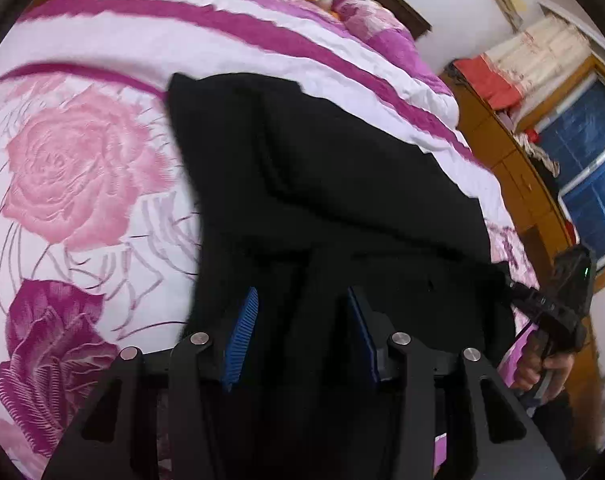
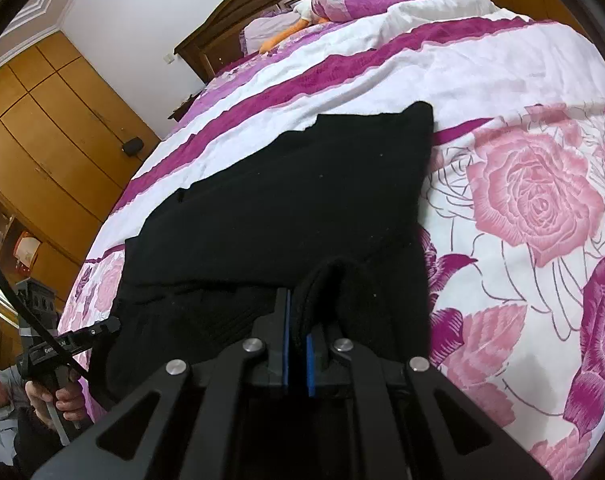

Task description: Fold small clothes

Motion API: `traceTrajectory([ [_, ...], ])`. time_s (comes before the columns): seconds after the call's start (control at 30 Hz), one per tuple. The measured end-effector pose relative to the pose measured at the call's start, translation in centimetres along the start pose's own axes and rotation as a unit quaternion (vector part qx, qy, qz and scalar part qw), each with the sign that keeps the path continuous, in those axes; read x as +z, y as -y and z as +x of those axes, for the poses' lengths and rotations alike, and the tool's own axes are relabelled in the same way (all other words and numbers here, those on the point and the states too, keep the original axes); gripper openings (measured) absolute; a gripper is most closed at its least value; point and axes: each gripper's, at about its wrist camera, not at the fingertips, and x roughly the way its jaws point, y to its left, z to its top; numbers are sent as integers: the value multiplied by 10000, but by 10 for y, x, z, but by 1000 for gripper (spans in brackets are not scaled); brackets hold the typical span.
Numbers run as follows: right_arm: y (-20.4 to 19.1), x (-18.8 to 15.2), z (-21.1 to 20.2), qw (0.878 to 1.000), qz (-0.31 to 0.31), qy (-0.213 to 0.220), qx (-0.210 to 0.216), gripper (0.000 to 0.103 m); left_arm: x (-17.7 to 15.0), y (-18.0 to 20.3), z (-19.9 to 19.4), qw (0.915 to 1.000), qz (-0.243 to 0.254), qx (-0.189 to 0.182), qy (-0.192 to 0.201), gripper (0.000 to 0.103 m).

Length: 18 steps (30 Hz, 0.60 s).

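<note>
A black garment [image 1: 322, 168] lies spread on the floral quilt [image 1: 82, 168], with one layer folded over. In the left wrist view my left gripper [image 1: 302, 296] stands open over the garment's near edge. Its blue pads [image 1: 242, 332] are apart, and the black cloth lies between them without being pressed. In the right wrist view my right gripper [image 2: 296, 308] is shut on a raised fold of the black garment [image 2: 286, 192] at its near edge. Each gripper also shows in the other's view, with a hand around its handle: the right gripper [image 1: 558, 312] and the left gripper [image 2: 82, 336].
The pink and purple quilt [image 2: 522, 184] covers a bed with a dark wooden headboard [image 2: 238, 24]. Pillows and an orange item [image 2: 278, 38] lie at the head end. A wooden wardrobe [image 2: 42, 140] stands beside the bed. On the other side are wooden cabinets [image 1: 502, 152] and a window [image 1: 586, 168].
</note>
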Motion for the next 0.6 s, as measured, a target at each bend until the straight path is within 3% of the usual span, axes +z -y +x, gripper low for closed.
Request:
traceTrajectory([
  [0.03,0,0,-1,10000,-19,6,3,6,-2,4,2,9999,120,73,-9,35],
  [0.1,-1,0,-2,10000,-65,30,-6,6,-7,15,5,9975,449,544,16,3],
  [0.27,-7,4,-9,9998,-100,170,94,6,-10,42,-13,9898,826,1118,303,0],
  [0.47,-9,19,-18,9979,150,429,460,6,7,61,-29,9845,1051,1281,575,0],
  [0.6,-14,34,-17,9974,150,580,388,6,28,58,-27,9824,1056,1329,780,0],
])
